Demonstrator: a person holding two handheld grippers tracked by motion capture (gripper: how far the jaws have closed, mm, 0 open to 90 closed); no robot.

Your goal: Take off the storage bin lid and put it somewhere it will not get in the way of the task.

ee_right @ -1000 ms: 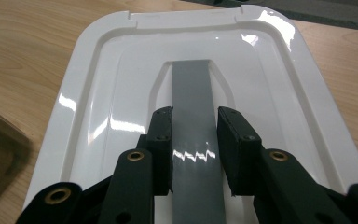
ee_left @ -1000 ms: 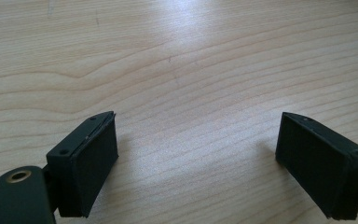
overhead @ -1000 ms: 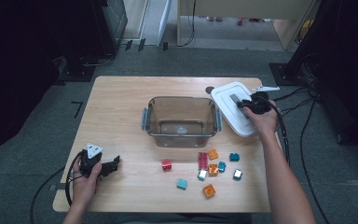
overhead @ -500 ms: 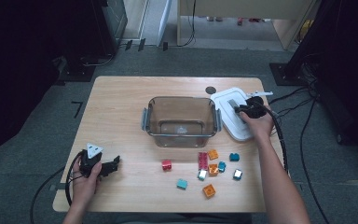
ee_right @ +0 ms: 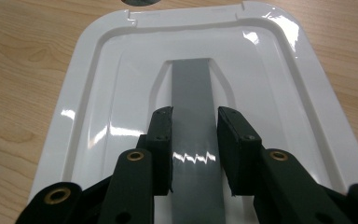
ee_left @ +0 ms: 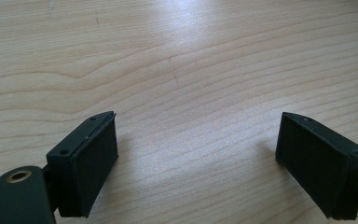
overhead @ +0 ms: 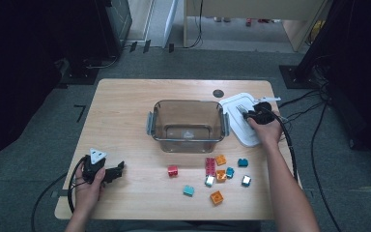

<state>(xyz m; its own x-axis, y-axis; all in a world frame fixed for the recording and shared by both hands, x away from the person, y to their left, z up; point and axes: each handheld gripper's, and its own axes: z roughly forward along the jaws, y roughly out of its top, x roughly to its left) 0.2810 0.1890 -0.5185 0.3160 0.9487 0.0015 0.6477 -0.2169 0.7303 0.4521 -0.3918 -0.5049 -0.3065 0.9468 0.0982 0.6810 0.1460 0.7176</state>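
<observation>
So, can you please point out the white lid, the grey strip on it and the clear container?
white lid [ee_right: 98, 93], right gripper view, its raised left border.
grey strip [ee_right: 192, 93], right gripper view, its upper part ahead of the jaws.
clear container [overhead: 187, 143], high view, its near wall.

No text, brand, number or label can be read anywhere. The white lid near the table's right edge bears a plain grey strip with no print. A faint mark shows on the floor of the clear container, too small to read.
</observation>
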